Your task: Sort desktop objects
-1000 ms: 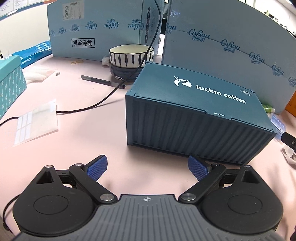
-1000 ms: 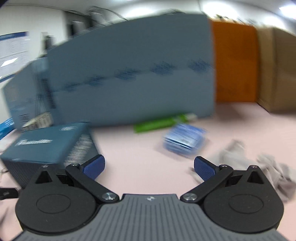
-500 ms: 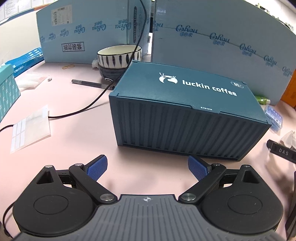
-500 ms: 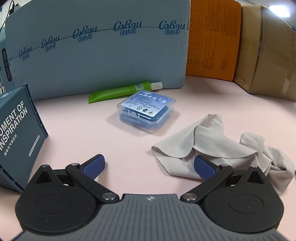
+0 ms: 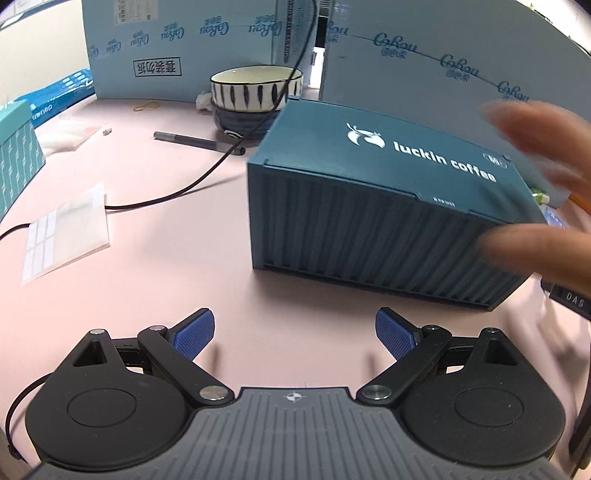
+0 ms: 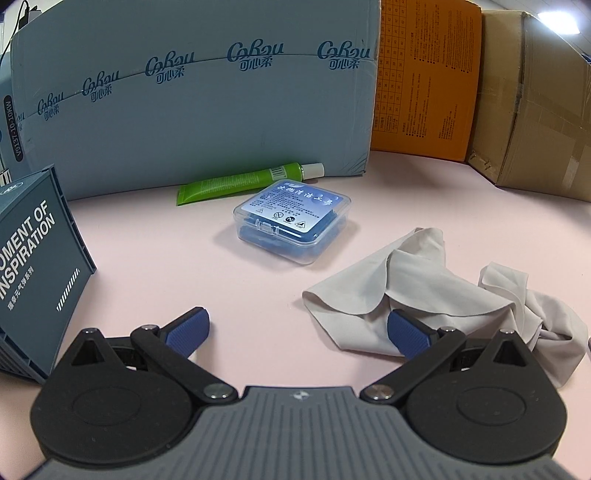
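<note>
Both grippers, left gripper [image 5: 294, 330] and right gripper [image 6: 298, 328], are held spread and empty; cloth [image 6: 417, 291] (ahead-right) could be snagged by the right finger

A pale pink tabletop [image 6: 155, 236] is fenced in by upright light-blue cartons [image 6: 192, 110], an orange box [image 6: 428, 81] and a taped brown cardboard box [image 6: 535, 110]. A ceiling light [image 6: 554, 16] glows above.

A dark blue corrugated "luckin coffee" box [image 5: 388, 206] sits on the pink desk [image 5: 177, 258]. Behind it to the left stand stacked ceramic bowls [image 5: 255, 99], with a grey pen [image 5: 195, 140] just left of them. To the box's right, a clear plastic case [image 6: 291, 221] lies before a green tube [image 6: 243, 181], and a crumpled grey cloth [image 6: 424, 291] lies nearer, further right.
</note>
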